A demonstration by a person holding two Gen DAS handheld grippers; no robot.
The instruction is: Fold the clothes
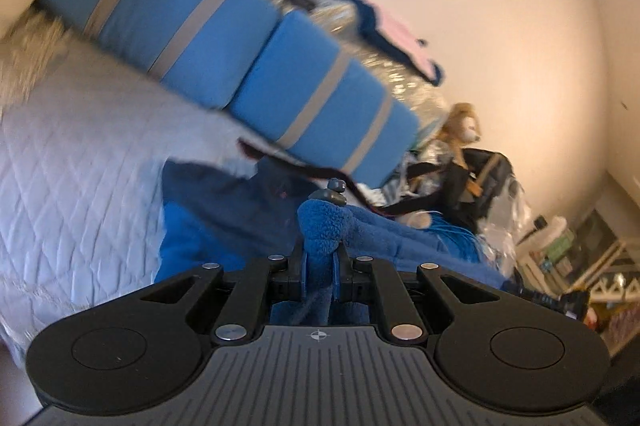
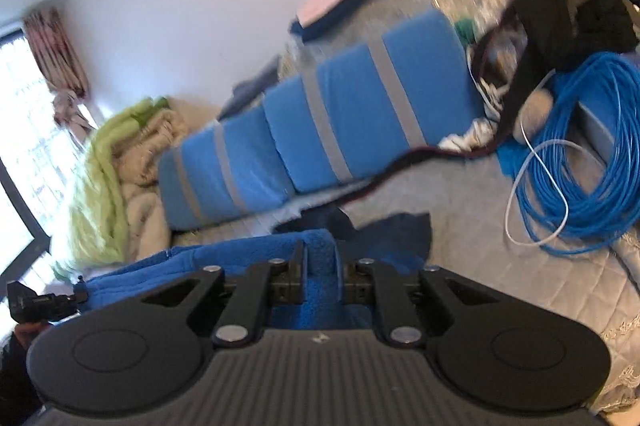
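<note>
1. Fleece, bright blue, is the garment in hand: the fleece (image 1: 320,226) bunches up between the jaws of the left gripper (image 1: 320,258), which are pressed together on a thick fold of it.
2. The right gripper (image 2: 320,262) pinches another edge of the same fleece (image 2: 240,250), jaws nearly together on the cloth.
3. The garment spans from one gripper to the other, over the quilted bed (image 1: 80,165); in the right view its loose edge runs out toward 9 o'clock.
4. My reading is that the step is a lift and spread ahead of the first fold (both views are blurred).
5. Next, the move calls for open bed to lay it flat: the blue cushion (image 2: 320,113) lies at 12 o'clock, the coil of blue cable (image 2: 580,153) at 2 o'clock, and dark clothing (image 1: 224,193) lies just ahead.
</note>
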